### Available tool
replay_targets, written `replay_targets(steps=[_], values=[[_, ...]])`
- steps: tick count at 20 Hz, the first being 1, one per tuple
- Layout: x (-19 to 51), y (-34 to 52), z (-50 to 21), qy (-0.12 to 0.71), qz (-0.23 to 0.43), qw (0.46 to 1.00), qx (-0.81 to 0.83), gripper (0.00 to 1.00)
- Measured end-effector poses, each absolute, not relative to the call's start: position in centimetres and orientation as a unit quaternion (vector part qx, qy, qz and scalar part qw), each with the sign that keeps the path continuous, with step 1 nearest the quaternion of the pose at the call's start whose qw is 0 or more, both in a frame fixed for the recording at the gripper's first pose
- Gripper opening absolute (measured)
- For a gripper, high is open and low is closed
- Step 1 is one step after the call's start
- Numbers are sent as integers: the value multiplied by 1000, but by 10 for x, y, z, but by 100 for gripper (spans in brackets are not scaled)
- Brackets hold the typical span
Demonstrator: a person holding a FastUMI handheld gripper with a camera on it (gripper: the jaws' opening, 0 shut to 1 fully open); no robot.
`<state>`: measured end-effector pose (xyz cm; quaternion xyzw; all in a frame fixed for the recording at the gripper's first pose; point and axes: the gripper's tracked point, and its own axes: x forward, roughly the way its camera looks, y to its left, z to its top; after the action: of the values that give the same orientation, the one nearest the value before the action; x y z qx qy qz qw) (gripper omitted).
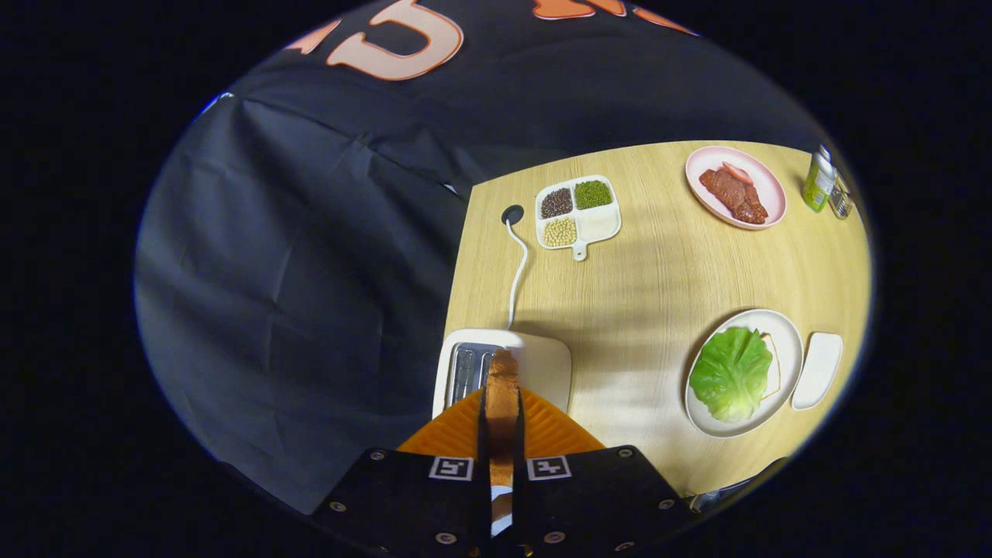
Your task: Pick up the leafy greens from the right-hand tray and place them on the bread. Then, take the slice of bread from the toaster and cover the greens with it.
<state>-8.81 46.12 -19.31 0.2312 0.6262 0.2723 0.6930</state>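
My gripper (501,403) is shut on a slice of bread (502,387), which stands on edge between the fingers, lifted above the white toaster (542,364). The toaster's slots (469,370) show just left of the slice. To the right of the fingers, a white plate (783,341) holds a green lettuce leaf (731,373) lying on another bread slice (771,360), of which only an edge peeks out. A small empty white tray (818,370) lies just right of that plate.
The toaster's white cord (518,271) runs back to a hole (512,214) in the wooden table (659,271). Beyond are a divided dish of beans (579,211), a pink plate of meat (736,187) and a green bottle (818,182). Black cloth hangs off the table's left edge.
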Motion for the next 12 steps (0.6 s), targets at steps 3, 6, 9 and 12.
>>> replay_targets(steps=[3, 6, 9, 12], values=[[-79, 431, -189, 612, 268, 697, 260, 11], [-73, 396, -192, 598, 266, 705, 272, 11], [-73, 361, -207, 595, 259, 711, 273, 11], [-79, 329, -228, 600, 249, 705, 284, 11]])
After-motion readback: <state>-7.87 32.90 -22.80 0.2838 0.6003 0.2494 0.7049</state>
